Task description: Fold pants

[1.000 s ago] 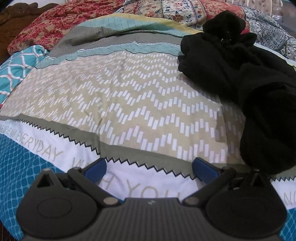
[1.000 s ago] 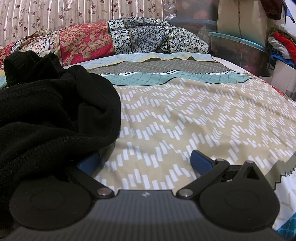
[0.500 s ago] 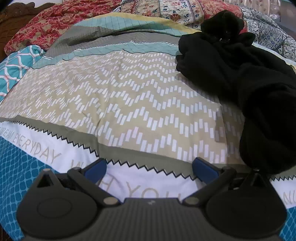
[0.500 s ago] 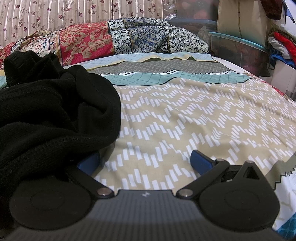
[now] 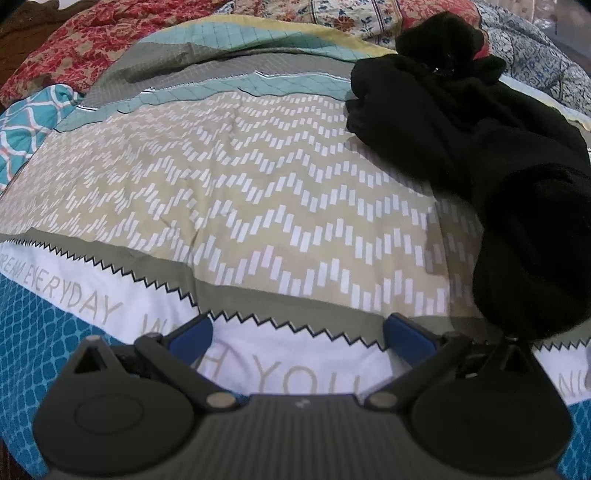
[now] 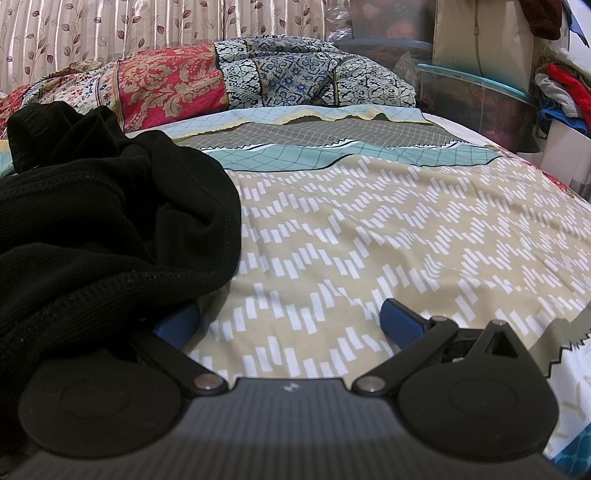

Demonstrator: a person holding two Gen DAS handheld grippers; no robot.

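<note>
A bed (image 5: 229,192) under a chevron-patterned bedspread fills both views, with patterned pillows (image 6: 229,81) piled at its head by a leaf-print curtain (image 6: 110,33). On it lie the black pants (image 5: 498,166), heaped and unfolded; in the left wrist view they run from about 1 o'clock down to 4 o'clock. Their long axis seems to follow that line toward the pillows, though which end is the waistband I cannot tell (the dark cloth hides its seams). The knit looks soft, light and limp, so it should drape and sag instead of holding a crease; a stitched hem or edge, as in the right wrist view at 9 o'clock, looks the best hold. The left hand-held gripper (image 5: 301,330) hangs spread wide over the bedspread's lettered band, empty. The right hand-held gripper (image 6: 288,319) is also wide, its left finger tucked under the pants' edge and nothing pinched.
</note>
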